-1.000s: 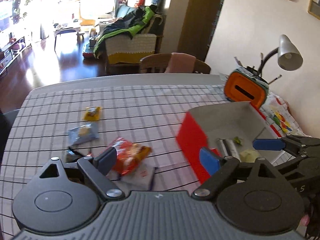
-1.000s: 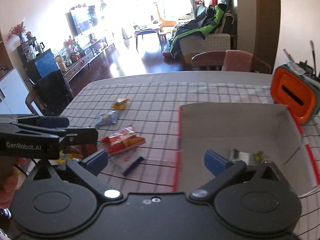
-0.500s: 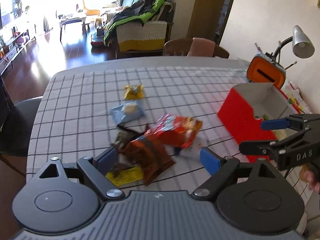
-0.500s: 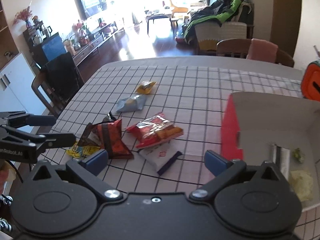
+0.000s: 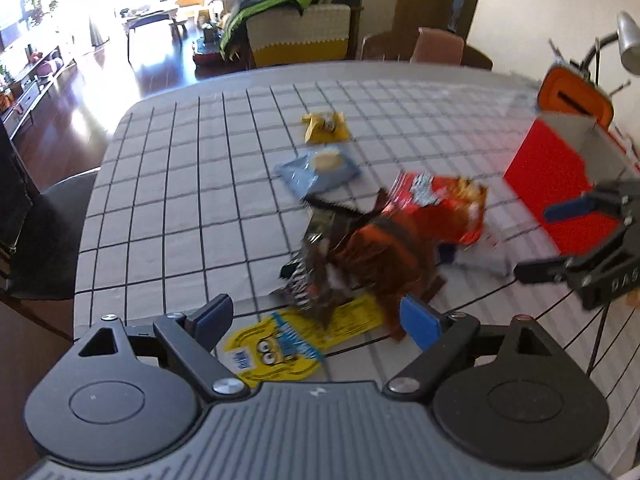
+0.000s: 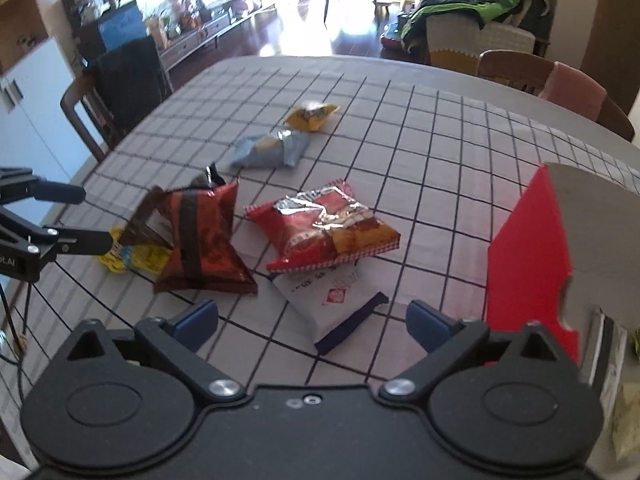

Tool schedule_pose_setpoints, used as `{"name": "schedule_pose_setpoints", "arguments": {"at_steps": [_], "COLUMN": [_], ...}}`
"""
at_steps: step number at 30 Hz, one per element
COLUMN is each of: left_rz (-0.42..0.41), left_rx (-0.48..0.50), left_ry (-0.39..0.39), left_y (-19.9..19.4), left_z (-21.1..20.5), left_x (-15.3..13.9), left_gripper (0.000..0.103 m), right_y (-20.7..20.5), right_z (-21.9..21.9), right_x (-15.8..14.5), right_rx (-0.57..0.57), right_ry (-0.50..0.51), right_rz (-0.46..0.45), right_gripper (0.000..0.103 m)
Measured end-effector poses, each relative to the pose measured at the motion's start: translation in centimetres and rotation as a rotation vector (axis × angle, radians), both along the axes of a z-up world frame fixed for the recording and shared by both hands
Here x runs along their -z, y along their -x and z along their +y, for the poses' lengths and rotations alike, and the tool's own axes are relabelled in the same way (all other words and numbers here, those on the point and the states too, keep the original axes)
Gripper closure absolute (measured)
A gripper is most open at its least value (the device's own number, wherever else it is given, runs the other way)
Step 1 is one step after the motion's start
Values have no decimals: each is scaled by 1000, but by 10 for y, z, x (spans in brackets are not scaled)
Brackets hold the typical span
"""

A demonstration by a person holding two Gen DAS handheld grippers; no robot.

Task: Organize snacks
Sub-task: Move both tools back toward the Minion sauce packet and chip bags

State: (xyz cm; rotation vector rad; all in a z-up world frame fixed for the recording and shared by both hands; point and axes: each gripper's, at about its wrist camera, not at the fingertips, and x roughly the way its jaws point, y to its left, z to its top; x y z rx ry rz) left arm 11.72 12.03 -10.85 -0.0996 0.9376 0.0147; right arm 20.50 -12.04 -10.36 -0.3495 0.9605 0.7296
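Observation:
Several snack packets lie on the checked tablecloth. A dark red bag (image 6: 200, 236) stands over a yellow minion packet (image 5: 288, 344). Beside it lie a red chip bag (image 6: 324, 228) and a white packet (image 6: 332, 300). Farther off lie a blue packet (image 6: 272, 148) and a small yellow packet (image 6: 312, 114). The red box (image 6: 528, 256) stands at the right, with a few items inside. My left gripper (image 5: 316, 320) is open and empty over the minion packet. My right gripper (image 6: 312, 320) is open and empty over the white packet.
An orange container (image 5: 572, 96) and a desk lamp (image 5: 628, 40) stand behind the box. Chairs (image 6: 552, 80) stand at the table's far side, and a dark chair (image 6: 116, 88) at the left. The table's left edge (image 5: 84, 240) is close to the snacks.
Both grippers have swung left from the red box toward the pile of snacks and come lower over it. Both stayed open and empty.

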Motion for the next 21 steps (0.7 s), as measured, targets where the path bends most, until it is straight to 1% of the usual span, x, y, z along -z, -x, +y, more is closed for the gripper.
{"name": "schedule_pose_setpoints", "arguments": {"at_steps": [4,10,15,19,21], "left_rz": [43,88,147,163,166], "left_rx": [72,184,262,295,324], "left_ry": [19,27,-28,-43,-61], "left_y": [-5,-14,-22,-24,-24], "left_z": [10,15,21,27,26], "left_x": [15,25,40,48,51], "left_gripper": [12,12,13,14,14], "right_y": [-9,-25,-34,-39,-40], "right_z": [10,17,23,25,27], "right_x": [17,29,34,37,39], "right_rx": [-47,-67,-74,-98,-107], "right_ry": [42,52,79,92,94], "right_rz": [-16,6,-14,3,5], "right_gripper": [6,11,12,19,20]}}
